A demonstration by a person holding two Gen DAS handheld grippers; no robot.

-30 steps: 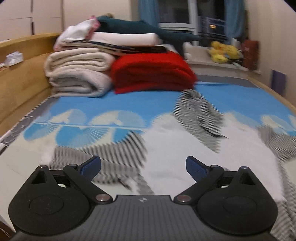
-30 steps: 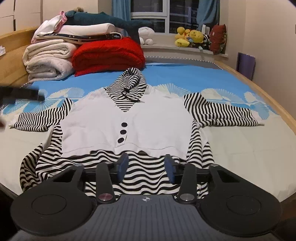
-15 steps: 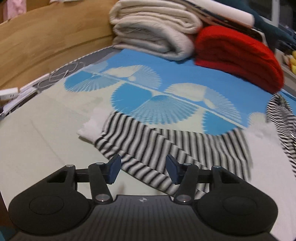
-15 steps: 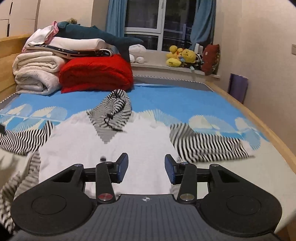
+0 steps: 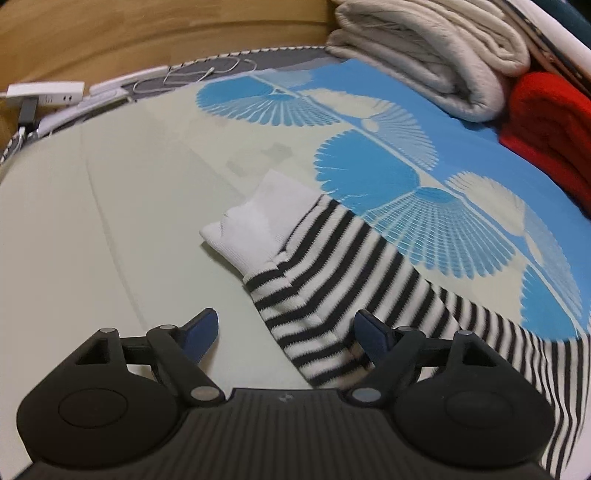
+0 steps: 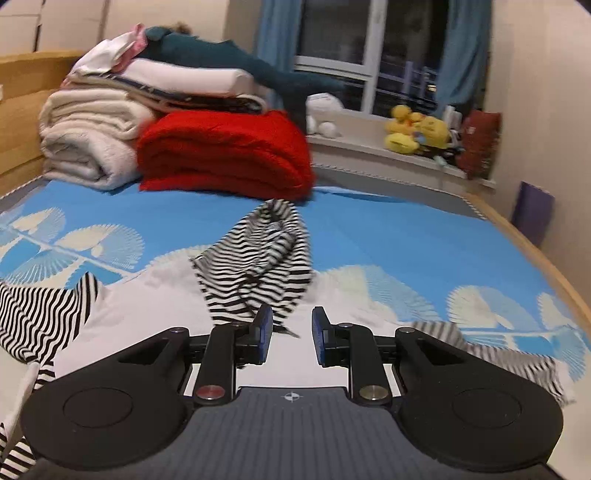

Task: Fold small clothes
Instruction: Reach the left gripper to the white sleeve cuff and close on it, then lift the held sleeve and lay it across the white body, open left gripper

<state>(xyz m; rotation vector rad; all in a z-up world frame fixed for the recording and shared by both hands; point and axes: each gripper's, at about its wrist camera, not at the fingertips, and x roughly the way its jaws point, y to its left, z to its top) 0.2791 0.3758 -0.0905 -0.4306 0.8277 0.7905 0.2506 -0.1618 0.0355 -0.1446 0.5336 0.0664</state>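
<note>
A small hooded top with a white front [image 6: 155, 314] and black-and-white stripes lies spread on the bed. Its striped hood [image 6: 262, 258] points toward the pillows. In the left wrist view one striped sleeve [image 5: 332, 280] ends in a white cuff [image 5: 258, 225]. My left gripper [image 5: 287, 332] hovers low over this sleeve with its jaws opening wide; the sleeve lies between the fingers, and neither pad presses on it. My right gripper [image 6: 291, 334] is above the white front just below the hood. Its jaws are closing to a narrow gap with nothing pinched between them. The other sleeve [image 6: 498, 354] lies to the right.
Folded cream blankets [image 5: 436, 55] and a red blanket [image 5: 546, 122] are stacked at the head of the bed. A wooden side board [image 5: 147, 33], a white power strip [image 5: 44, 94] and a cable line the left edge. Plush toys [image 6: 417, 133] sit on the window sill.
My left gripper swung left and down over the sleeve cuff; its jaws narrowed, then widened again. My right gripper moved forward over the top toward the hood and its jaws narrowed.
</note>
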